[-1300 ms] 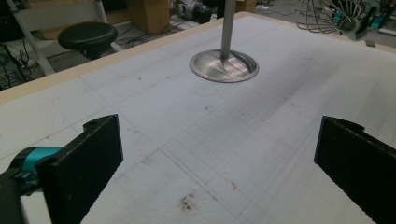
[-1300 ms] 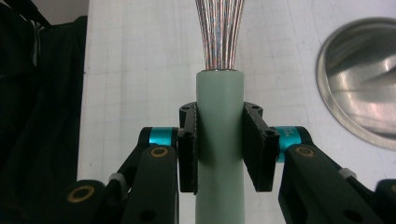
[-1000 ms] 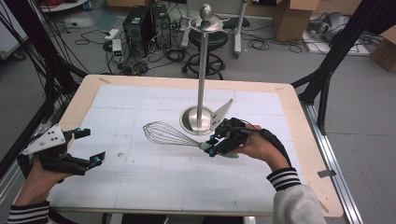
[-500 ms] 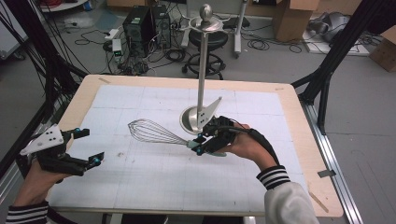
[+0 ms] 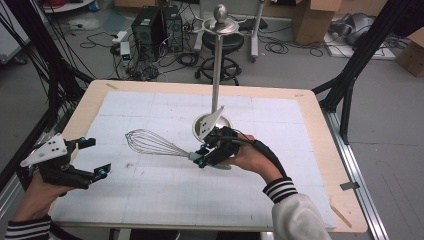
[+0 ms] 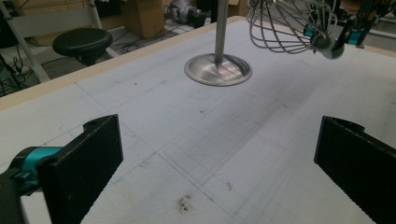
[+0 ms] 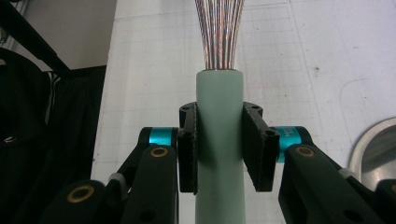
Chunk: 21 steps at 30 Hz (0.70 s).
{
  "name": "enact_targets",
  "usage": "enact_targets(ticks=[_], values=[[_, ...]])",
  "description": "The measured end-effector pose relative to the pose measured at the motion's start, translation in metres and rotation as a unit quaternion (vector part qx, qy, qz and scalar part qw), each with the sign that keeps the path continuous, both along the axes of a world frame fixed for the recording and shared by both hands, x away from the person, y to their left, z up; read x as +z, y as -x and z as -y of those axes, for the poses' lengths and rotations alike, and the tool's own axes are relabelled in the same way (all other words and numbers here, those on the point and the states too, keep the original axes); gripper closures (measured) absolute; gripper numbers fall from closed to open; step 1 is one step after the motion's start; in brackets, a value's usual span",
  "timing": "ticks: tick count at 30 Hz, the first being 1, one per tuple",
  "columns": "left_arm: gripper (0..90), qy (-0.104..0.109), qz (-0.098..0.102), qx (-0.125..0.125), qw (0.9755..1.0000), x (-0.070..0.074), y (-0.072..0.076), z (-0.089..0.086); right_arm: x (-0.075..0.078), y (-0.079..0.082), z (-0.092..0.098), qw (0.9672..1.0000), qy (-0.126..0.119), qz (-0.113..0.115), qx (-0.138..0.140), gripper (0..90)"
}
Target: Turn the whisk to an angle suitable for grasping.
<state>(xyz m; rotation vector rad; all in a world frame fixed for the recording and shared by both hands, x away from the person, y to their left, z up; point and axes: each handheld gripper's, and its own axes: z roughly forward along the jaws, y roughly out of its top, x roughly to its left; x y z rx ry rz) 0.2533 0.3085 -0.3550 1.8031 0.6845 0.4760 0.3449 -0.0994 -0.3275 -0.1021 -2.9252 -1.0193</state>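
My right gripper (image 5: 201, 155) squeezes the whisk (image 5: 159, 145) by its pale handle. I have carried it left, away from the metal stand (image 5: 216, 75), just above the table. My left gripper (image 5: 97, 157) waits, jaws wide.

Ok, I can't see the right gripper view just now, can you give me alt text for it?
The right hand-held gripper is shut on the pale green handle of a whisk, one black jaw on each side, and the wire loops run up out of the frame. Below lies the white gridded table mat, with the rim of a steel stand base at the right edge.
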Motion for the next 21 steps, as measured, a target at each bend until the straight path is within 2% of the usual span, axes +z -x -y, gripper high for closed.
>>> enact_targets(ticks=[6, 18, 21], values=[[1.7, -0.001, 0.000, -0.001, 1.0000, 0.000, 0.000, 0.000, -0.008, -0.001, -0.010, 0.9999, 0.006, -0.007, -0.004, 69.6], [1.7, -0.002, 0.001, -0.002, 1.0000, 0.001, 0.001, 0.000, -0.025, -0.003, -0.029, 0.9993, 0.027, -0.007, -0.025, 69.6], [1.7, -0.002, 0.002, -0.002, 1.0000, 0.001, 0.001, 0.000, -0.030, -0.004, -0.032, 0.9992, 0.025, -0.007, -0.029, 69.6]])
